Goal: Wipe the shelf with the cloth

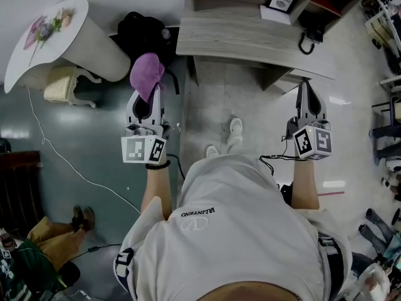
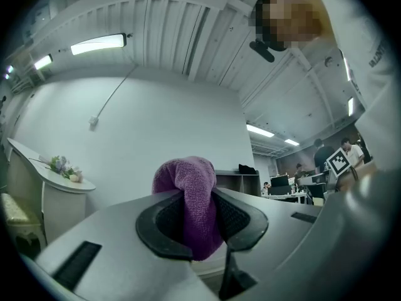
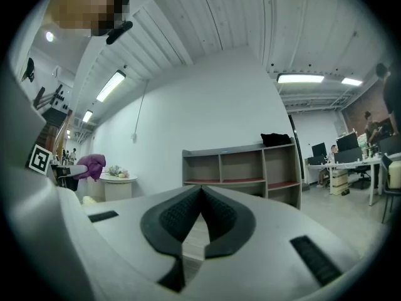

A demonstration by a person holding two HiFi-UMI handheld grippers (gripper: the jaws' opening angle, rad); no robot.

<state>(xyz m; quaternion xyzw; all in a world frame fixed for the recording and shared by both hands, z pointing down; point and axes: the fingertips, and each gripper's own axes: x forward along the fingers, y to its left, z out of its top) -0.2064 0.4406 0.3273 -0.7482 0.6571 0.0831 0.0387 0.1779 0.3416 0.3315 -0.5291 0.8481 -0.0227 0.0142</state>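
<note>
Your left hand-held gripper [image 2: 199, 221] is clamped on the purple cloth [image 2: 187, 179], which bunches between the jaw pads and bulges out past their tips. Your right hand-held gripper [image 3: 200, 193] carries nothing, and its jaws are closed with the tips touching. In the head view you hold both out in front of you above the floor, short of the grey shelf [image 1: 250, 39]. The left one is off the shelf's left end and the right one is near its right end. A black bag [image 1: 141, 30] shows just left of the shelf, and a white counter [image 1: 47, 42] with flowers stands further left.
</note>
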